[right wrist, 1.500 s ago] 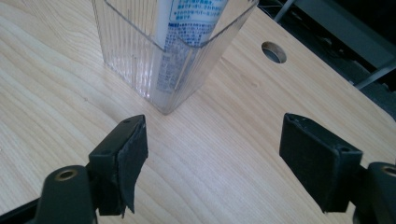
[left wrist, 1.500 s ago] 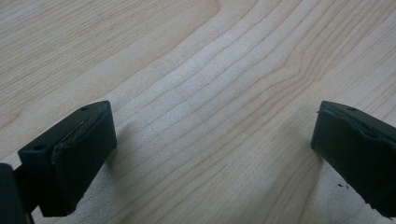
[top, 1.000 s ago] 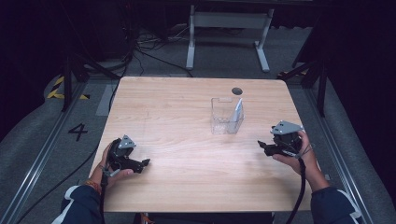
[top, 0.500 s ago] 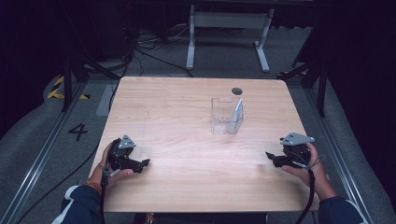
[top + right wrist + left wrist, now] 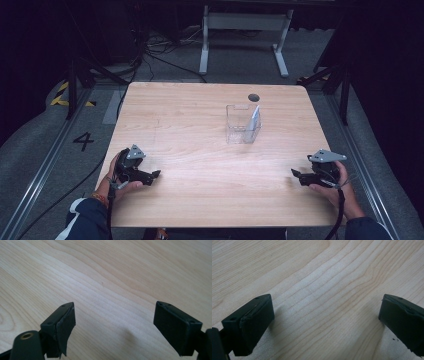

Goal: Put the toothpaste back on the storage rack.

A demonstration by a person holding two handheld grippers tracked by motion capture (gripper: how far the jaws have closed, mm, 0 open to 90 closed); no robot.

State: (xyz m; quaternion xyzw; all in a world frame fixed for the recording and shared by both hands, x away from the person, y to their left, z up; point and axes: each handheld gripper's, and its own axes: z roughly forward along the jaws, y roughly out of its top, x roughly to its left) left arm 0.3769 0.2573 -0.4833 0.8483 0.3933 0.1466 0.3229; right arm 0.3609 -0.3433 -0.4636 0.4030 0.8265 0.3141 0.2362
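High view: we look forward and down from above the person's side, taking in the whole wooden table (image 5: 200,135), floor beyond, both hands at the near corners. Left gripper view: close over bare wood grain, angled down along its two jaws. Right gripper view: same closeness, same downward tilt. All three share the tabletop's near surface.

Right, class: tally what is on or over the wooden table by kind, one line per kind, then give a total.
Grippers: 2, the left gripper and the right gripper, both open and empty
Clear containers: 1, the clear box
Flat pale items: 1, the pale card leaning inside the box
Dark round spots on the table: 1, the dark spot
Total: 5
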